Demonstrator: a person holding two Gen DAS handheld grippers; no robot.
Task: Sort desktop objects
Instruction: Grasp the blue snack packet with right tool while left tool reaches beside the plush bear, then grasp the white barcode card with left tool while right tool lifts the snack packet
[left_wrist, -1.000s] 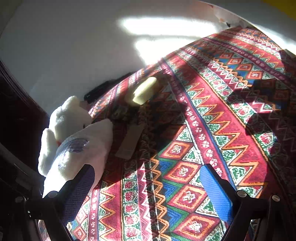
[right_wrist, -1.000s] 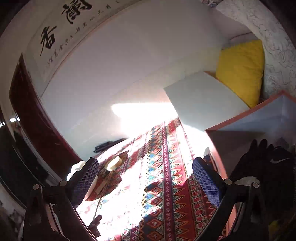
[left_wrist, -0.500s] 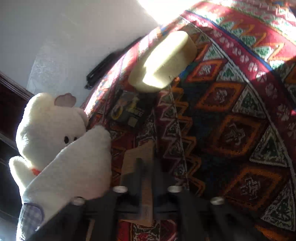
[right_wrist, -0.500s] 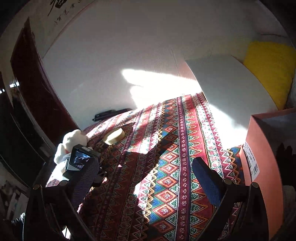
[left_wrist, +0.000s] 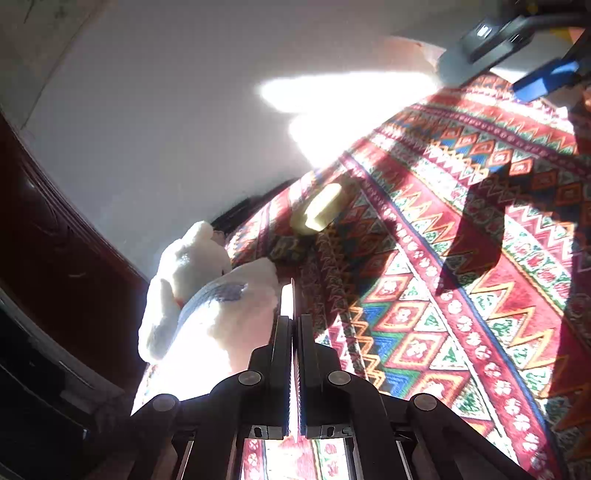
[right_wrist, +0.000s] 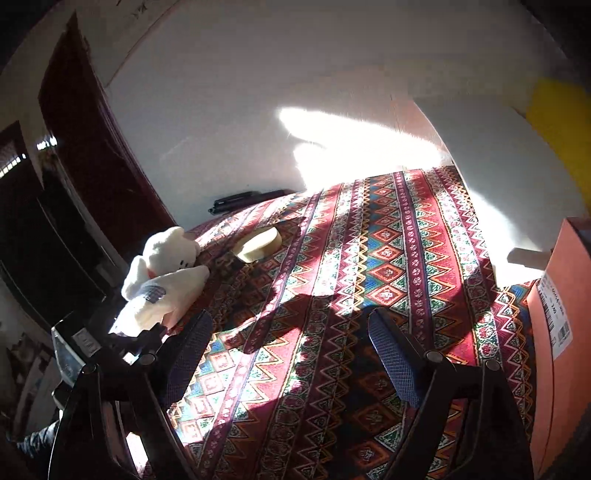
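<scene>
The left gripper (left_wrist: 293, 321) is clenching a thin flat card (left_wrist: 286, 301), its two dark fingers (left_wrist: 280, 343) pressed nearly together with the card's pale edge sticking up between them and catching the sun. The card is being held edge-on just beside the white plush bear (left_wrist: 207, 295), which is lying on the patterned red cloth (left_wrist: 443, 295) at the table's left end. Past the bear, a pale yellow oval block (left_wrist: 320, 210) is sitting on the cloth near its far edge, and a small dark printed packet (left_wrist: 286, 247) is lying between the block and the bear (its print is too shadowed to read).

The right gripper (right_wrist: 291, 354) is hanging released above the middle of the cloth (right_wrist: 388, 240), its blue-padded fingers (right_wrist: 391, 354) standing wide apart with nothing between them. From this side the bear (right_wrist: 162, 277) is showing low at the left and the yellow block (right_wrist: 258, 245) beyond it. An orange cardboard box (right_wrist: 550, 350) with a barcode label is standing at the right edge of the cloth, well apart from the bear. A black elongated object (right_wrist: 247, 199) is lying at the cloth's far edge against the white wall (right_wrist: 258, 92)
</scene>
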